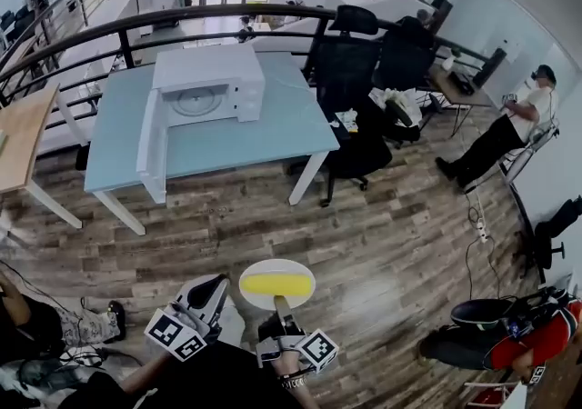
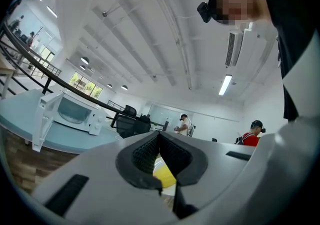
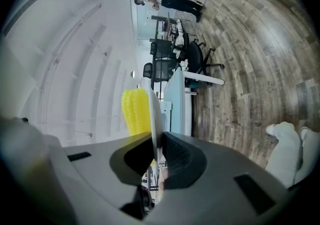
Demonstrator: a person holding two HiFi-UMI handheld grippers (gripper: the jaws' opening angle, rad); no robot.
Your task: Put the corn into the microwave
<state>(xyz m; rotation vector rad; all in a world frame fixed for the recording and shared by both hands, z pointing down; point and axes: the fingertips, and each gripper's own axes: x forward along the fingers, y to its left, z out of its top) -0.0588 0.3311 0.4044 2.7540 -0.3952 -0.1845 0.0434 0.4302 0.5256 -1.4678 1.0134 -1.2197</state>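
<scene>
A yellow corn cob (image 1: 275, 285) lies on a small white plate (image 1: 303, 272), held over the wooden floor. My right gripper (image 1: 283, 304) is shut on the plate's near rim. In the right gripper view the plate (image 3: 152, 111) stands edge-on between the jaws, with the corn (image 3: 135, 111) on its left face. My left gripper (image 1: 218, 285) hangs just left of the plate, shut on nothing. Past its closed pads (image 2: 150, 151) a bit of the corn (image 2: 164, 176) shows. The white microwave (image 1: 209, 80) stands on a light blue table (image 1: 236, 148), well ahead, its door (image 1: 150, 139) swung open to the left.
Black office chairs (image 1: 364, 62) crowd the table's right end. A wooden desk (image 1: 18, 134) stands at the left and a dark railing (image 1: 182, 14) runs behind. A person (image 1: 509, 130) sits at the far right. Bags (image 1: 509, 330) lie at the lower right.
</scene>
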